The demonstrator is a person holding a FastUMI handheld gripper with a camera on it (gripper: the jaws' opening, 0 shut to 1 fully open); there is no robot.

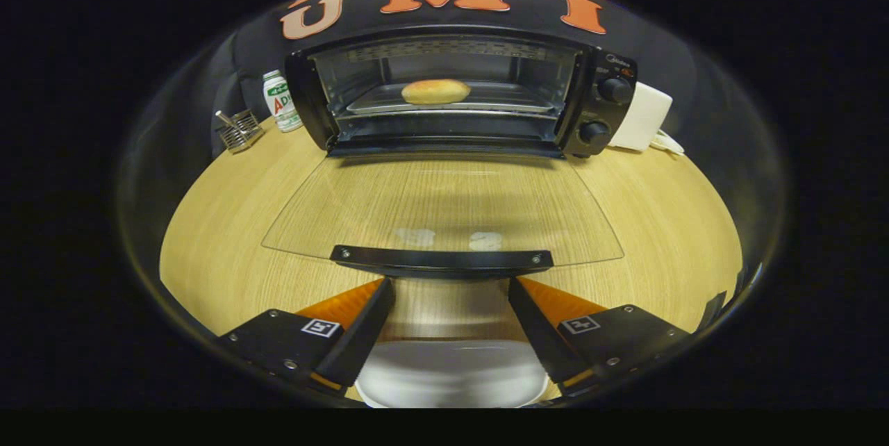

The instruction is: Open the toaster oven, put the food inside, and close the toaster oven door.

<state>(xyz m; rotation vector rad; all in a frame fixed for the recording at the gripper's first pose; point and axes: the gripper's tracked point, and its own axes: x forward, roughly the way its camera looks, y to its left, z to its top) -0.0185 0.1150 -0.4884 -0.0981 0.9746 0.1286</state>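
Closest to me, between the roots of the claw's fingers, I see the rim of a white plate [451, 376] lying on the wooden table [222, 237]. The claw [451, 285] stands wide open with nothing in its grip; bare tabletop shows in the gap between its two fingers.

Just ahead of the fingertips lies the black handle bar [442, 260] of the toaster oven door [444, 206]. The bar runs crosswise in front of both tips, spanning the gap and a little past each side. I cannot tell whether the tips touch it or sit slightly under it. The glass door itself is folded fully down, lying flat above the table and stretching away from the handle toward the oven, with the wood grain visible through it.

Beyond the door sits the toaster oven [458, 95], its mouth open straight ahead of the claw. Inside, on the tray [500, 100], rests the food, a bread roll [435, 91], well apart from the fingers and roughly in line with the gap between them. Two knobs [605, 111] stand on the oven's right panel.

To the left of the oven I see a small bottle [281, 102] and a metal wire holder [239, 130]; to the right, a white box [644, 116] touching or just beside the oven.
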